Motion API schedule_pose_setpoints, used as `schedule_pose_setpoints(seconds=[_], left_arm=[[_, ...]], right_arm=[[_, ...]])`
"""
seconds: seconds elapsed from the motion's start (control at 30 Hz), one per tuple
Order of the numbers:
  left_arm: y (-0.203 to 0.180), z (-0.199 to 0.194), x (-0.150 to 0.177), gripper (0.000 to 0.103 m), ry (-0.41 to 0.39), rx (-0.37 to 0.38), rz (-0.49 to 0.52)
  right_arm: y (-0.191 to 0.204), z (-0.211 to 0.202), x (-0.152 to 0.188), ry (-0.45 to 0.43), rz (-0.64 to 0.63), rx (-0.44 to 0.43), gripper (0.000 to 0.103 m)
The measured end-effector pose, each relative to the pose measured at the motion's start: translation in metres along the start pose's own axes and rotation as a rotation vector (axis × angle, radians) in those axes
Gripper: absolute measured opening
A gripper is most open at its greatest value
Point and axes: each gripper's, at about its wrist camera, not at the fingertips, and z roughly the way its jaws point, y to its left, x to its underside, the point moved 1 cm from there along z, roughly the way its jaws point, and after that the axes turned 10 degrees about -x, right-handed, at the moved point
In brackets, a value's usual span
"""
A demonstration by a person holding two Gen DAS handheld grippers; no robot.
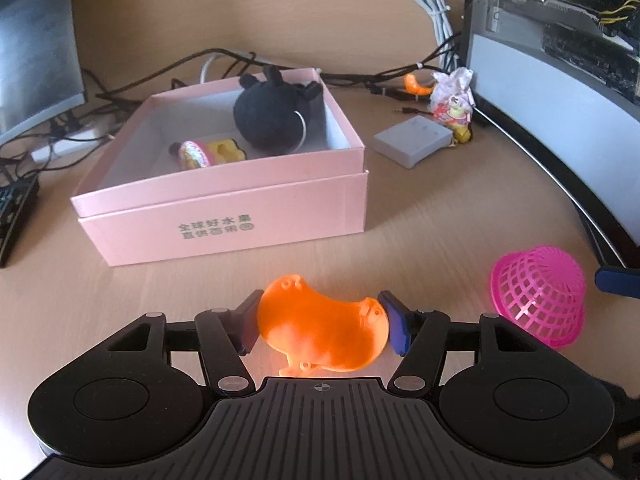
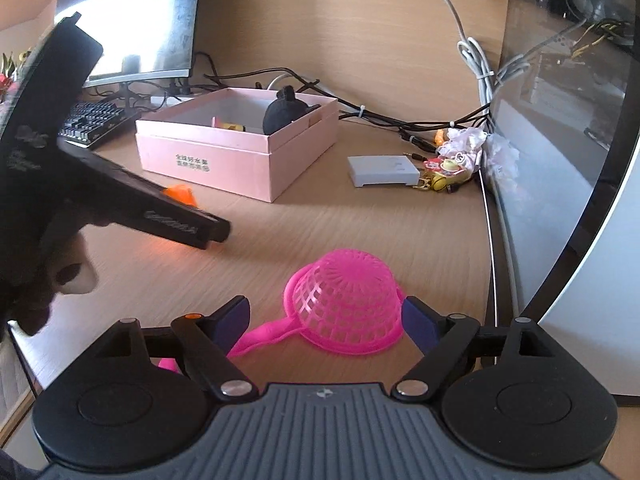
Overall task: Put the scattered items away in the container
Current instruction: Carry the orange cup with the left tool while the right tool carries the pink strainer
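**Orange piece clamped on your left, pink strainer between open fingers on your right**

The pink box (image 1: 224, 216) carries green Chinese print on its front wall; in both views it is too soft for you to read reliably. Silver lettering on the side of your left gripper, seen from the right wrist camera, is blurred past reading.

Inside the box, a black plush toy (image 1: 276, 116) lies in the far right corner, with a small yellow and pink toy (image 1: 208, 152) beside it; what those smaller pieces are is hard to make out.

Your left gripper (image 1: 322, 322) is clenched on the orange plastic piece (image 1: 320, 328), both blue pads pressed to its sides, just in front of the box's near wall.

Your right gripper (image 2: 326, 320) is spread wide. The pink strainer (image 2: 346, 300) lies upside down on the desk (image 2: 360, 224) between the fingers, near the desk's right edge; the right pad sits at its rim, though contact is unclear, and its handle runs under the left finger (image 2: 232, 318).
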Motion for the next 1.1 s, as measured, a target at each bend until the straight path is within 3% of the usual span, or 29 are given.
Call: schedule_pose_setpoints(seconds=[0.5, 0.6, 0.67, 1.1], left_arm=[[0.058, -0.056, 0.035, 0.066, 0.103, 0.017, -0.098], [0.065, -0.059, 0.04, 0.066, 0.115, 0.016, -0.094], [0.069, -0.061, 0.042, 0.066, 0.113, 0.017, -0.093], [0.092, -0.061, 0.039, 0.066, 0.099, 0.051, -0.063]], right_arm=[[-0.01, 0.032, -0.009, 0.048, 0.094, 0.081, 0.084], [-0.008, 0.032, -0.009, 0.049, 0.109, 0.078, 0.075], [-0.005, 0.033, -0.011, 0.046, 0.106, 0.082, 0.075], [0.057, 0.02, -0.039, 0.014, 0.02, -0.049, 0.075]])
